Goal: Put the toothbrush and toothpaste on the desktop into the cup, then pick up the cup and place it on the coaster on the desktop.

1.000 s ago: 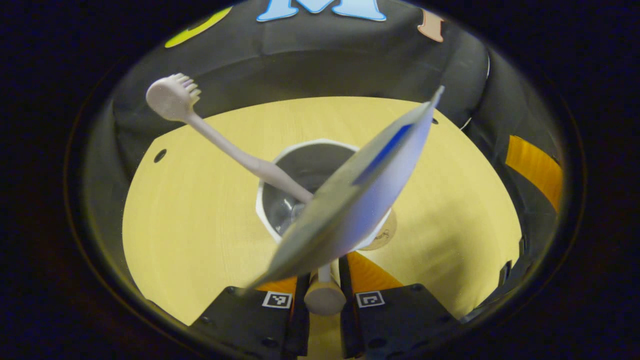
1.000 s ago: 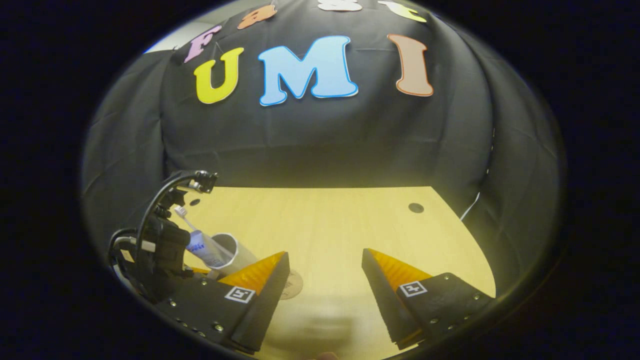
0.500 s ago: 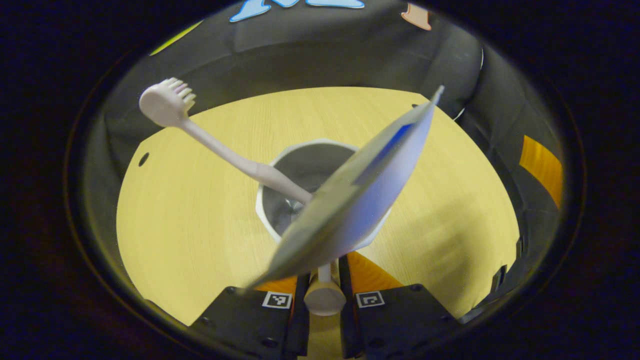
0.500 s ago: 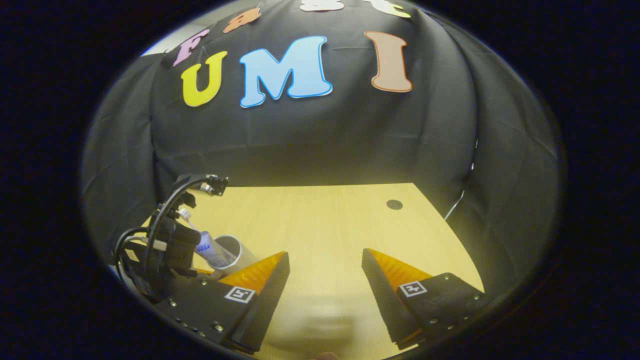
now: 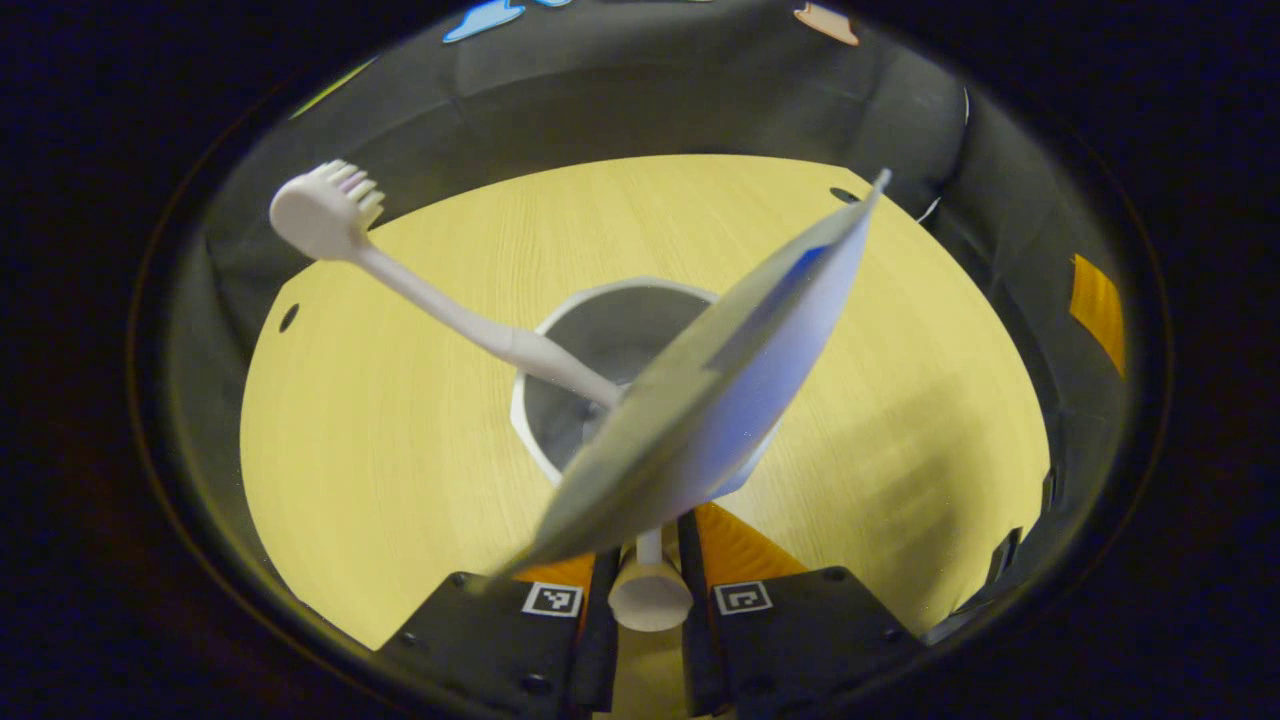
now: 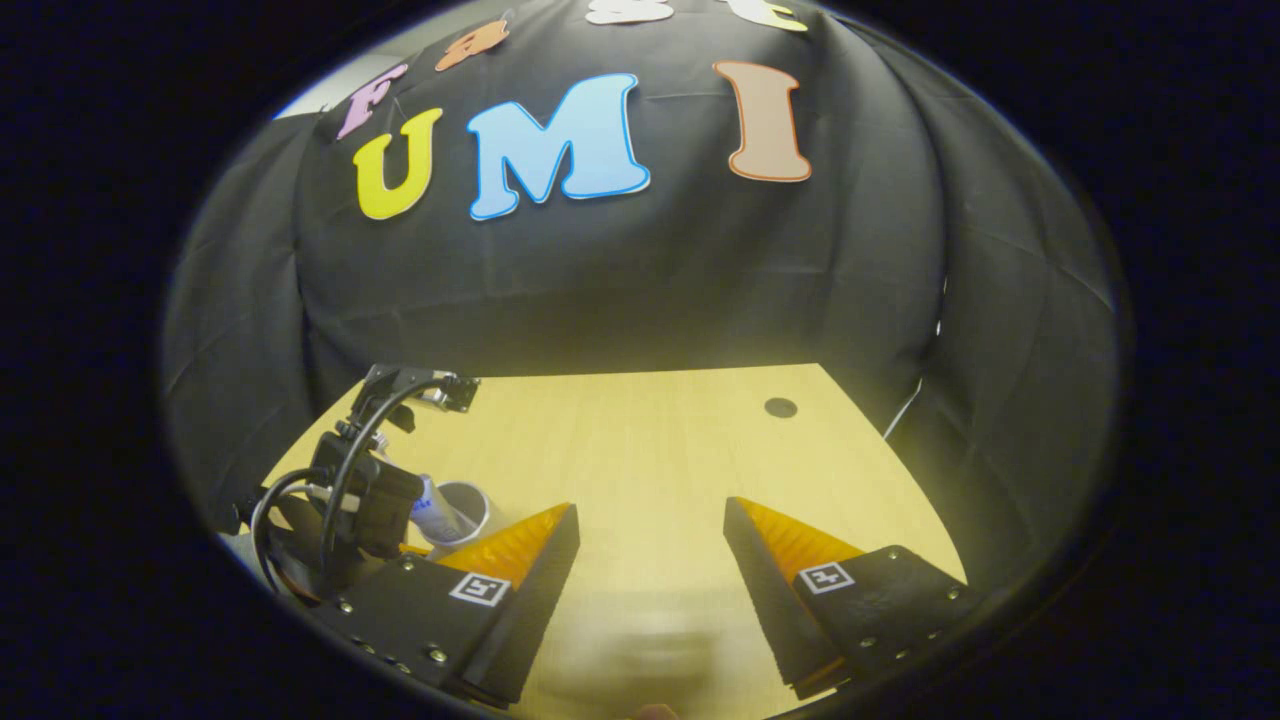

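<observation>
Pale yellow wood-grain surface [image 5: 400, 420] spreads below me, ringed by the black cloth wall [image 6: 620, 280] of the booth. At its middle, seen from my left hand-held gripper [image 5: 648, 590], is the white faceted cup [image 5: 560, 330] with a grey inside. I look straight down into its mouth. The pale plastic toothbrush [image 5: 440, 300] stands in the cup, its handle slanting up and away from the cup's rim, with the bristled head well out past the rim. The white-and-blue toothpaste tube [image 5: 720, 390] also stands in the cup, leaning the other way, its flat crimped end reaching high above the cup and covering the cup's near rim. My left hand-held gripper is clamped on the cup's handle, which shows as a small round knob pinched between both fingers [image 5: 590, 630], just under the cup. I cannot tell whether the cup's base touches the surface.

From my right hand-held gripper [image 6: 650, 535], the cup [image 6: 470, 505] appears small at the near edge of the surface, with the toothpaste tube [image 6: 432, 503] poking out of it and the left hand-held gripper [image 6: 355, 500] with its black cables right beside it. My right hand-held gripper is well apart from the cup, its fingers spread wide with only bare surface between them.
</observation>
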A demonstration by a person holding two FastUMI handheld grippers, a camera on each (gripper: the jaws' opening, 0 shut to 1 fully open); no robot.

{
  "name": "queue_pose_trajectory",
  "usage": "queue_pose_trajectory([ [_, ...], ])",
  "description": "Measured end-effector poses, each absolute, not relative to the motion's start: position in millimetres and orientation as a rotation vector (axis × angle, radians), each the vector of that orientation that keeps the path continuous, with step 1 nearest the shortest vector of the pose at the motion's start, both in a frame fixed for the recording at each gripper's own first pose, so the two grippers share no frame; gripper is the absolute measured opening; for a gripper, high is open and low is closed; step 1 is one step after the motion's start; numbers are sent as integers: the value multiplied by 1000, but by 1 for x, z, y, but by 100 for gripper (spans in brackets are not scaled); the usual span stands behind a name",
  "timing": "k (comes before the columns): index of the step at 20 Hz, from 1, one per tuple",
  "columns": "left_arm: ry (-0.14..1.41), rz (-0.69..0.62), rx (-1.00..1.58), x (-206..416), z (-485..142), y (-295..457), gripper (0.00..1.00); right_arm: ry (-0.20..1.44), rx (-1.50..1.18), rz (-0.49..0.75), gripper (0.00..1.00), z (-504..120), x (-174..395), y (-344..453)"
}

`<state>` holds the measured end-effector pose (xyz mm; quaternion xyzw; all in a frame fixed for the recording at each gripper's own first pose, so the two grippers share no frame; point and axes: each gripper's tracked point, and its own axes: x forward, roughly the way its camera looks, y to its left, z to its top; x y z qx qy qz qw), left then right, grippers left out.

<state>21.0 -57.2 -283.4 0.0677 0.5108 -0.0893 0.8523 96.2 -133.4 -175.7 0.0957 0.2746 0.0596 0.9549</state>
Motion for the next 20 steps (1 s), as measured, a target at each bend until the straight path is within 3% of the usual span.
queue_pose_trajectory([
  [3,1073,-189,139,22,-283,-58,35,566,198,130,89,-176,94,-131],
  [7,1026,-221,132,24,-269,-64,54,562,189,142,89,-173,92,-125],
  [8,1017,-225,120,23,-266,-66,71,564,186,147,89,-173,91,-122],
  [9,1006,-228,106,22,-265,-68,71,563,182,152,89,-172,91,-120],
  [11,967,-228,61,22,-256,-71,81,554,173,164,89,-169,90,-117],
  [12,939,-226,41,22,-249,-71,77,547,170,171,89,-165,90,-116],
  [13,909,-223,33,20,-240,-70,82,540,165,179,89,-161,90,-114],
  [14,874,-218,25,19,-229,-68,78,527,159,187,89,-154,90,-114],
  [15,835,-210,20,18,-219,-66,82,510,152,195,89,-148,90,-113],
  [16,797,-207,12,16,-211,-63,93,495,146,202,89,-141,91,-112],
  [19,675,-188,-24,7,-171,-62,81,452,135,232,89,-123,86,-107],
  [20,632,-179,-38,4,-158,-61,98,436,132,244,89,-116,84,-103],
])
